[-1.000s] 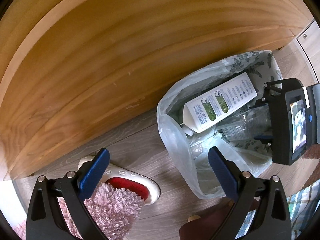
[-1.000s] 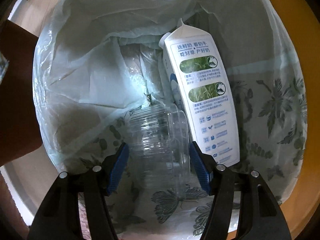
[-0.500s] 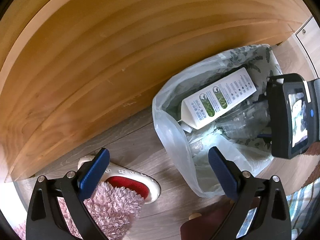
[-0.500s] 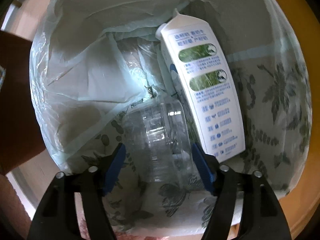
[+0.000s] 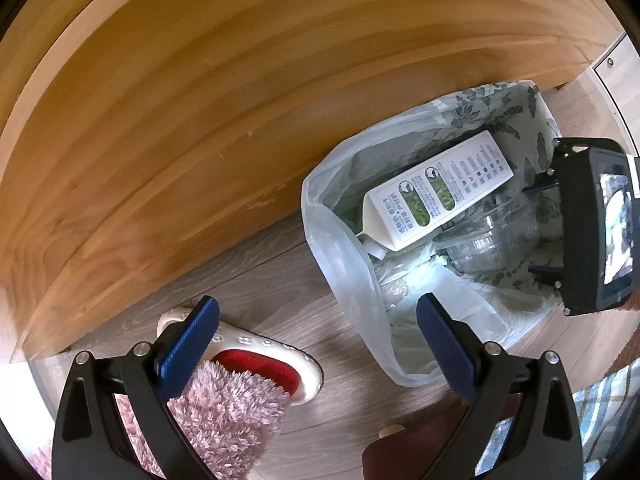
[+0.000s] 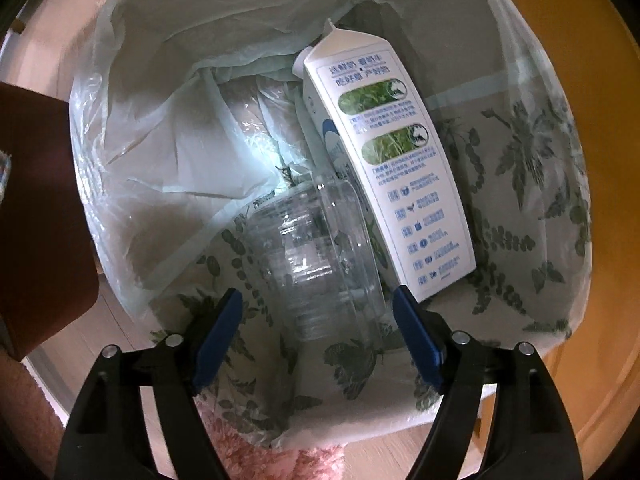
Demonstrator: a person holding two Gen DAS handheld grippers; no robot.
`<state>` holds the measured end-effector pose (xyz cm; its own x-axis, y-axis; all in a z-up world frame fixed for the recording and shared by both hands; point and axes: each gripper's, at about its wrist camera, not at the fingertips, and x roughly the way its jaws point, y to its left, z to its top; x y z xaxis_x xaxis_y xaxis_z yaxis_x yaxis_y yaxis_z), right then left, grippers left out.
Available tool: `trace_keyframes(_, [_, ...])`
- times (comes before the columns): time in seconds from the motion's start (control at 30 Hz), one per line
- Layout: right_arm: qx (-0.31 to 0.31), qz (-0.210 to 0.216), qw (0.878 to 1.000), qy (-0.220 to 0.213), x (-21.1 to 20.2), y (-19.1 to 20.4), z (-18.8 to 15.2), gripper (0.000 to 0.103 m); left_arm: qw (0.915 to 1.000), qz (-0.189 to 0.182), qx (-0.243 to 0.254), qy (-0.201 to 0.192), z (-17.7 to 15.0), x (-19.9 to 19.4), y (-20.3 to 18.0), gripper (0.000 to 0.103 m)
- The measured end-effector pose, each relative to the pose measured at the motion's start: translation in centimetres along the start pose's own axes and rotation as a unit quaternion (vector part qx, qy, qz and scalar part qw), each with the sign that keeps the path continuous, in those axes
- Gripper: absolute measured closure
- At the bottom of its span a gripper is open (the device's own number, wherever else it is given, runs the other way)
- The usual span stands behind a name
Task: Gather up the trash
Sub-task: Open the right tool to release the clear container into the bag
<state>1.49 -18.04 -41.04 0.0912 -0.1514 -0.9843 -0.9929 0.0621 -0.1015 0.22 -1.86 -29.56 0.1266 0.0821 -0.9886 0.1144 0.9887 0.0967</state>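
Note:
A leaf-patterned trash bin (image 6: 532,184) lined with a pale plastic bag (image 6: 132,128) stands on the floor. Inside lie a white milk carton (image 6: 392,152) and a clear plastic container (image 6: 312,252). My right gripper (image 6: 316,320) points down over the bin. Its jaws are opening, and the container's near end lies between the blue pads without being pressed. In the left wrist view the bag (image 5: 344,264), carton (image 5: 440,192), container (image 5: 488,236) and right gripper (image 5: 538,228) show at right. My left gripper (image 5: 316,320) hangs open over the floor, holding nothing.
A curved wooden furniture panel (image 5: 200,100) runs behind the bin. A white and red slipper (image 5: 260,356) and a pink fluffy fabric (image 5: 224,408) lie on the wood floor under my left gripper. A dark brown object (image 6: 36,200) sits beside the bin. A white cabinet (image 5: 612,60) shows far right.
My right gripper's jaws have spread wider and the clear container has slid from between the pads down into the bin. The left gripper stays as it was.

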Motion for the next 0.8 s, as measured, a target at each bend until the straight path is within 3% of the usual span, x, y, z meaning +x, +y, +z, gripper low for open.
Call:
trace_keyframes(0.17, [0.024,0.013,1.0,0.002,-0.4,-0.8,-1.0,0.029,1.0,0.003,0.006,-0.001,0.0,0.0,-0.1,0.008])
trace_keyframes(0.3, [0.029,0.027,0.999,0.022,-0.1,-1.4,-1.5,0.052,0.9999,0.005,0.012,-0.001,0.1,0.1,-0.3,0.008])
trace_keyframes(0.37, [0.021,0.016,0.999,0.035,0.3,-1.3,-1.8,0.055,0.9999,0.004,0.011,-0.001,0.0,0.1,-0.2,0.008])
trace_keyframes(0.57, [0.024,0.012,0.999,0.03,-0.3,-1.0,-1.5,0.054,1.0,0.001,0.009,-0.002,0.1,0.0,-0.2,0.008])
trace_keyframes(0.63, [0.035,0.013,0.999,0.033,-0.6,-1.0,-1.4,0.041,0.9999,0.001,0.012,-0.003,0.2,-0.1,-0.3,0.008])
trace_keyframes(0.8, [0.049,-0.009,0.999,0.012,-2.5,-1.0,-1.5,0.031,0.9998,-0.002,0.015,-0.009,0.2,-0.5,-0.4,0.008])
